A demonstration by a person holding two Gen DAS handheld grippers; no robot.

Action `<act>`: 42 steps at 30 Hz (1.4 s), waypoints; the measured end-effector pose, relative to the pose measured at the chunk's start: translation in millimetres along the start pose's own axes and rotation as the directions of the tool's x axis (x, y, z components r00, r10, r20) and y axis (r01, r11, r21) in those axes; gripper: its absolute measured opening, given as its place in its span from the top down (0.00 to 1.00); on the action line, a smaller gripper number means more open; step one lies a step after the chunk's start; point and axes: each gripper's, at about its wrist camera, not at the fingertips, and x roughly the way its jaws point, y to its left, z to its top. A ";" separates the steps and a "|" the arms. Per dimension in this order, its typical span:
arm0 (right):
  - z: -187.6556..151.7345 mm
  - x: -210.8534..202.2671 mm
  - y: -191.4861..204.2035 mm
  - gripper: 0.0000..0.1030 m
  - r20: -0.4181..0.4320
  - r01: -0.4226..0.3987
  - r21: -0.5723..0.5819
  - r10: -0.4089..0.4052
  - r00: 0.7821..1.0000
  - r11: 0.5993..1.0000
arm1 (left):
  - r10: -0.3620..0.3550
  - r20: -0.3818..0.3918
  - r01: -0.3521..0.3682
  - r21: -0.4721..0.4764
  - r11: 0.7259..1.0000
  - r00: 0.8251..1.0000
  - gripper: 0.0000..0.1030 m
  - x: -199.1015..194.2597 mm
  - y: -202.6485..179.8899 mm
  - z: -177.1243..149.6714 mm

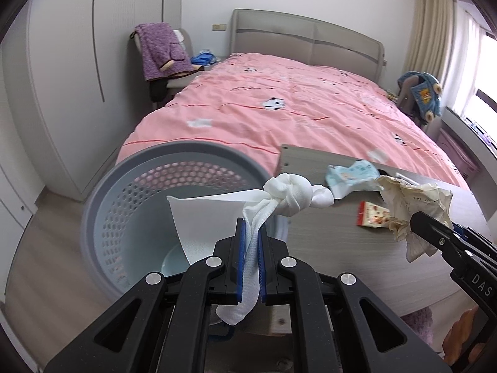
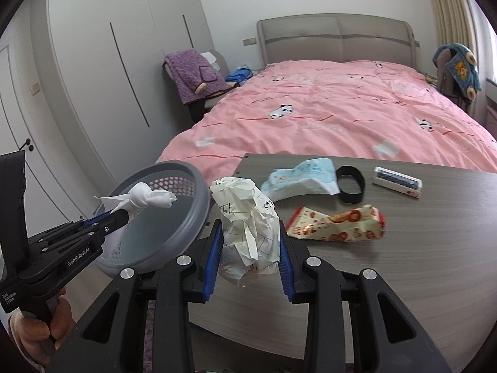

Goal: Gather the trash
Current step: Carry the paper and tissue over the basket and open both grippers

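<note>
Table [image 2: 403, 264] abuts pink bed [image 2: 341, 108].

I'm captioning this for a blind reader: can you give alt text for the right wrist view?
The right gripper is shut on a paper wad over a grey table's edge. At left, the left gripper holds a knotted tissue above a grey basket; wrappers lie beyond, before a pink bed.
</note>
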 end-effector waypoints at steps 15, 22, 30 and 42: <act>10.4 58.8 47.5 0.68 -0.086 -0.103 -0.069 0.097 0.992 0.992 | 0.076 -0.042 -0.079 -0.075 0.994 0.996 0.93 23.0 55.2 3.9; 15.1 82.6 67.4 0.68 -0.125 -0.147 -0.093 0.135 0.983 0.985 | 0.104 -0.059 -0.110 -0.101 0.989 0.993 0.93 33.1 76.4 7.1; 25.3 102.6 89.0 0.66 -0.148 -0.187 -0.125 0.168 0.975 0.974 | 0.118 -0.076 -0.126 -0.123 0.984 0.990 0.93 45.7 95.5 8.6; 27.5 118.5 106.3 0.66 -0.173 -0.209 -0.156 0.181 0.968 0.965 | 0.130 -0.088 -0.142 -0.154 0.978 0.988 0.92 55.8 111.0 10.7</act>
